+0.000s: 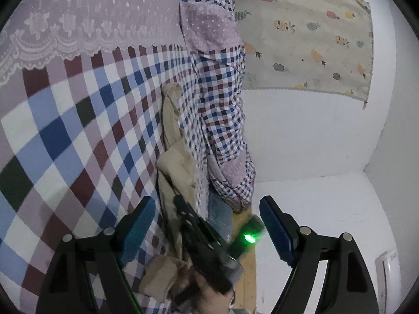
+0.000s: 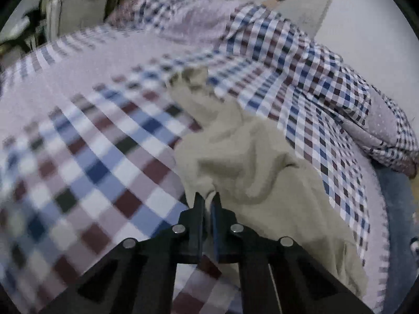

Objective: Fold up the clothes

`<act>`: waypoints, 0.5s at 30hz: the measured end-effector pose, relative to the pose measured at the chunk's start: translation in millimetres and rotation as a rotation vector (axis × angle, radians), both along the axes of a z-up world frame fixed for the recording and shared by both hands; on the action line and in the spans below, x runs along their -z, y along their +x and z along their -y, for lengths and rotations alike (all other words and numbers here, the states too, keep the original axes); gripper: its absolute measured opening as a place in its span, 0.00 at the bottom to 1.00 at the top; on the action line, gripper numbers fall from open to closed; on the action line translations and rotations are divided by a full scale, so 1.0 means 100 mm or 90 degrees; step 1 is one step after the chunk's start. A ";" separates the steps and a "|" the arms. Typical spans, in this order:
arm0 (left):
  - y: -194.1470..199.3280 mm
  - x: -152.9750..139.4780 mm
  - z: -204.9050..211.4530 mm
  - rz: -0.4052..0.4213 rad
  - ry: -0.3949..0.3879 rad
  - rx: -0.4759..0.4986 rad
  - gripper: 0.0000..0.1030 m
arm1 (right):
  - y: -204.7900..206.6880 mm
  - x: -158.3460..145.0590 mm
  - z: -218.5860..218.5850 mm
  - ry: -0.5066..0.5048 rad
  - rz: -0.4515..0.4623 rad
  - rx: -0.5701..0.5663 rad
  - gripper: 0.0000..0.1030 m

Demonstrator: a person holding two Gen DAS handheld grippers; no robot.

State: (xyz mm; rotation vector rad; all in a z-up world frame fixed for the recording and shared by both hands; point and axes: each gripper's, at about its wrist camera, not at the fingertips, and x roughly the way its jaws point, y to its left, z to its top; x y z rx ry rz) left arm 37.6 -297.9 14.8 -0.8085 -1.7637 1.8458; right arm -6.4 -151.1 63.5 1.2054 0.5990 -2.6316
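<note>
With the right gripper [image 2: 208, 204] clamped on a pinch of the beige garment [image 2: 251, 162] lying rumpled on the checked bedspread [image 2: 86, 157] (the left gripper [image 1: 207, 225] hangs apart, holding nothing), the step looks like the first grab, and next probably calls for lifting the cloth to spread it.

A checked bedspread [image 1: 78, 130] in white, blue and maroon covered the bed, with a lilac lace-edged cloth [image 1: 86, 21] lying over it. A bunched checked quilt [image 2: 327, 83] lay beside a pineapple-print curtain [image 1: 309, 31] on the white wall [image 1: 301, 136].
</note>
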 end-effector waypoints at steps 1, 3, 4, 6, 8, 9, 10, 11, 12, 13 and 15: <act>-0.01 0.00 -0.02 0.000 0.002 0.007 0.82 | 0.05 -0.10 -0.02 -0.021 -0.002 -0.009 0.03; -0.03 0.01 -0.08 0.000 0.007 0.022 0.82 | 0.16 -0.31 -0.06 -0.062 -0.007 -0.028 0.03; -0.03 0.01 -0.11 0.001 0.009 0.029 0.82 | 0.24 -0.44 -0.08 -0.083 -0.010 -0.040 0.03; -0.05 0.03 -0.17 0.002 0.017 0.046 0.82 | 0.40 -0.67 -0.13 -0.121 -0.017 -0.056 0.03; -0.06 0.04 -0.22 0.003 0.021 0.058 0.82 | 0.57 -0.92 -0.26 -0.174 -0.022 -0.061 0.03; -0.07 0.04 -0.25 0.003 0.022 0.065 0.82 | 0.65 -1.01 -0.31 -0.197 -0.022 -0.063 0.03; -0.09 0.04 -0.29 0.003 0.022 0.072 0.82 | 0.73 -1.10 -0.36 -0.219 -0.022 -0.064 0.03; -0.10 0.04 -0.32 0.003 0.022 0.079 0.82 | 0.82 -1.16 -0.41 -0.239 -0.024 -0.065 0.03; -0.11 0.04 -0.37 0.002 0.023 0.088 0.82 | 0.92 -1.22 -0.46 -0.266 -0.021 -0.069 0.03; -0.12 0.05 -0.41 0.002 0.024 0.096 0.82 | 1.02 -1.28 -0.52 -0.293 -0.018 -0.073 0.03; -0.14 0.06 -0.50 0.003 0.025 0.114 0.82 | 1.21 -1.28 -0.62 -0.341 -0.009 -0.084 0.03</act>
